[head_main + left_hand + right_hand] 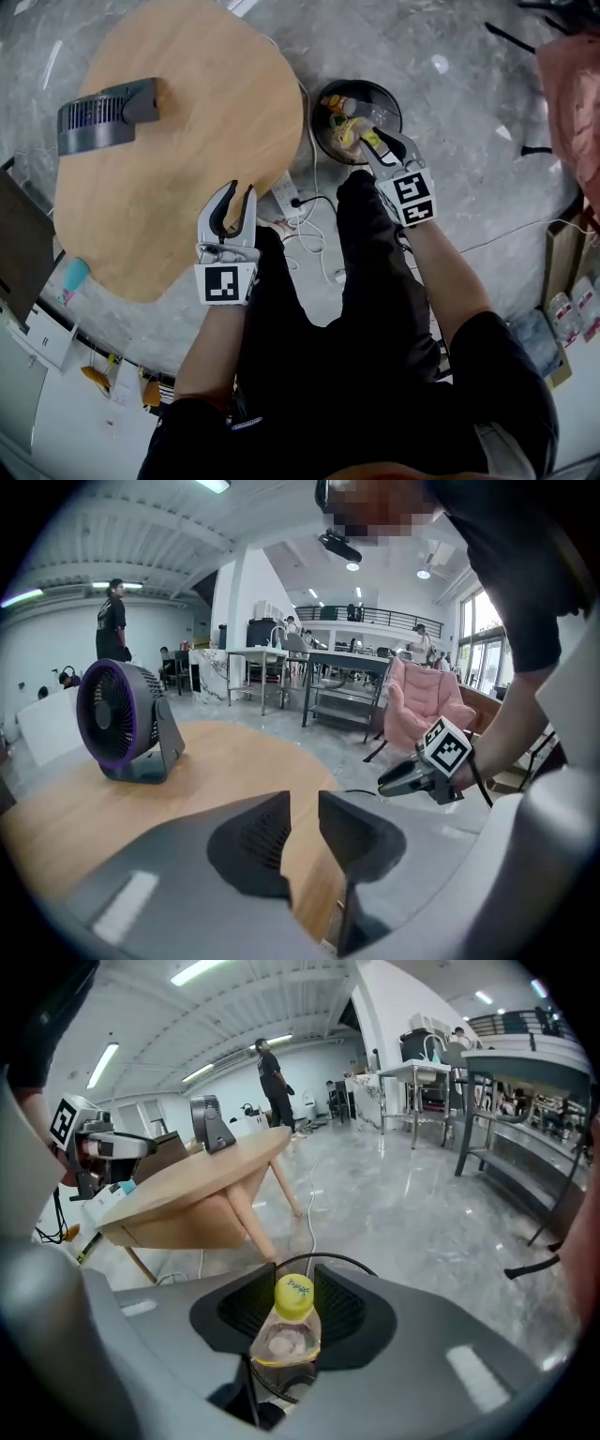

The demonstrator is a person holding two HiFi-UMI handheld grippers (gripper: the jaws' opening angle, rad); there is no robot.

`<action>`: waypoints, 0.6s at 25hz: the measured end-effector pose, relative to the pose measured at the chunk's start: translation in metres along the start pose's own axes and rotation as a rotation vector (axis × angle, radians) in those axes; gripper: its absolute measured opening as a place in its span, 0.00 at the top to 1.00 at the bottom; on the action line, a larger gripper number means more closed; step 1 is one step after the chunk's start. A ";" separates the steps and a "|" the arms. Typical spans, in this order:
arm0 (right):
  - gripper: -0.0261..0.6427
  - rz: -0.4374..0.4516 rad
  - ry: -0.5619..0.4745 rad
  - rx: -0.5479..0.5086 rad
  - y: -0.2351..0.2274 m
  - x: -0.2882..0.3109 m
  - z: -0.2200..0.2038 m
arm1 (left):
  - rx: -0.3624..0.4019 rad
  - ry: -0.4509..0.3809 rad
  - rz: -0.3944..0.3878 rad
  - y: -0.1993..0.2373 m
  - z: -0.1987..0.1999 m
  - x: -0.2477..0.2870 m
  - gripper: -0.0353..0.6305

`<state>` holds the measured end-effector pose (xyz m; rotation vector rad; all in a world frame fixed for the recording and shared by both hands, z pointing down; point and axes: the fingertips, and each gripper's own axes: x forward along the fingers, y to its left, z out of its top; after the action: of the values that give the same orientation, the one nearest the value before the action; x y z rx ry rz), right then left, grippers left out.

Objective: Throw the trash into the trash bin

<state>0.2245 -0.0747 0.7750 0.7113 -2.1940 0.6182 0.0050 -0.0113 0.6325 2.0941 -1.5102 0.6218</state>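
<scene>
Bottle [289,1327] pinched in right gripper [366,142], cap pointing ahead, over bin [395,99] mouth; left gripper [232,201] empty, jaws apart, farther off.

In the head view the round table [187,112] fills the upper left, and the desk fan [98,117] stands on its far left part. On the floor to the table's right stands the trash bin [397,108], with other trash already inside it. Between table and bin a power strip [284,194] lies on the floor, its cables trailing toward the person's legs [375,272]. The left gripper [239,192] hangs over the table's near edge. The right gripper [368,145] is above the bin's near rim, with the bottle [287,1330] between its jaws, over the bin's opening. An armchair [572,94] stands far right, well apart from the bin.
</scene>
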 end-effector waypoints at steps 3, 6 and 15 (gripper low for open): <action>0.72 -0.007 -0.013 -0.028 0.006 0.011 0.013 | -0.018 0.005 0.027 0.013 -0.009 -0.009 0.80; 0.73 -0.023 -0.035 -0.053 0.007 0.018 0.027 | -0.040 0.002 0.039 0.019 -0.013 -0.014 0.80; 0.72 -0.178 -0.005 -0.059 -0.025 0.039 0.024 | -0.060 -0.008 0.045 0.032 -0.018 -0.019 0.80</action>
<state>0.2068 -0.1191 0.7951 0.8661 -2.1156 0.4600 -0.0324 0.0054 0.6383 2.0253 -1.5644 0.5785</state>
